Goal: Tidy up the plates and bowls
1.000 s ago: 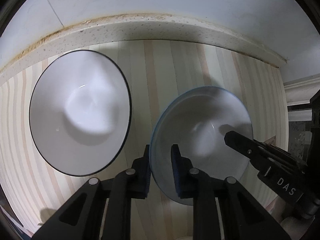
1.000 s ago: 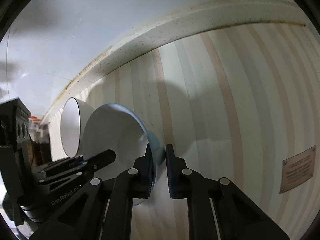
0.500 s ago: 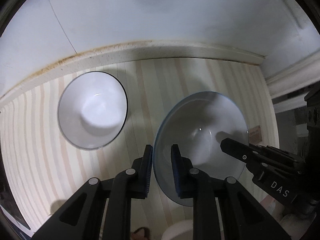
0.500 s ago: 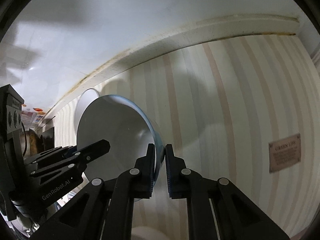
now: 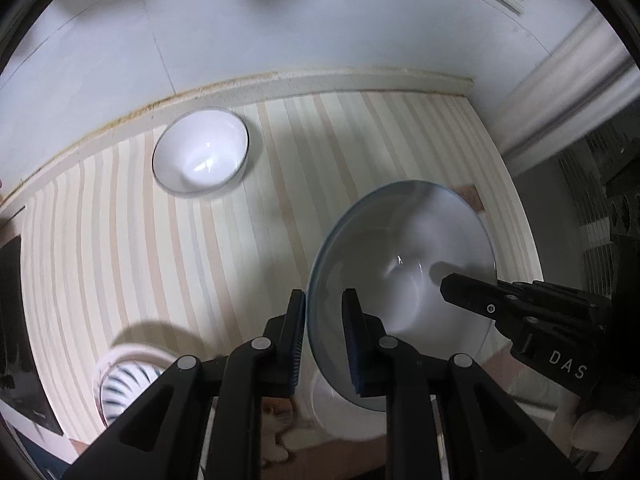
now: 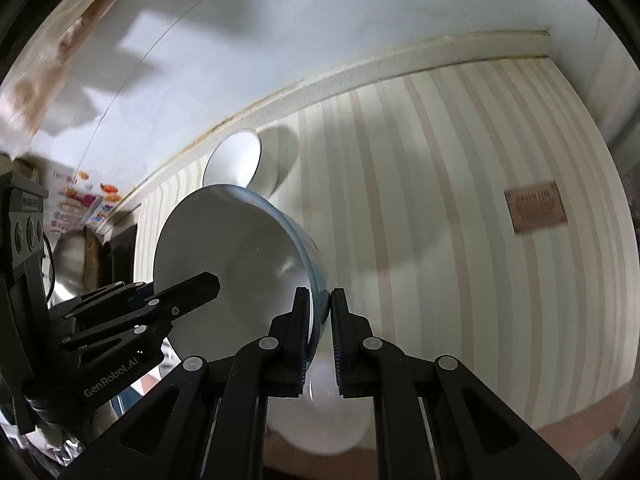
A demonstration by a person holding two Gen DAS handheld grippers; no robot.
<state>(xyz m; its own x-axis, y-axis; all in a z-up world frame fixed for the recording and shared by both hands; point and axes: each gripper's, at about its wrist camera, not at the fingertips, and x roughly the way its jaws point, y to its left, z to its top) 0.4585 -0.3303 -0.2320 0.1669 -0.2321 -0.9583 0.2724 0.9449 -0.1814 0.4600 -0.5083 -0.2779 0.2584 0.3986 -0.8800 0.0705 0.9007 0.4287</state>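
Left gripper (image 5: 323,334): clamped on the near rim of the blue-rimmed bowl (image 5: 404,276); bowl held clear of the striped mat (image 5: 280,184), higher than 1.0 s ago.
Right gripper (image 6: 320,330): pinching the same bowl's (image 6: 236,264) opposite rim; grip unchanged.
White bowl (image 5: 201,156): ahead-left of the left gripper, on the mat near the wall; appears smaller and farther than before.
Below the grippers: striped bowl (image 5: 126,380) and white dish (image 6: 320,420), newly in view.

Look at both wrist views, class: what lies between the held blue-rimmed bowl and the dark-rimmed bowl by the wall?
Only bare striped mat separates the blue-rimmed bowl from the dark-rimmed bowl; the left wrist view shows it best.
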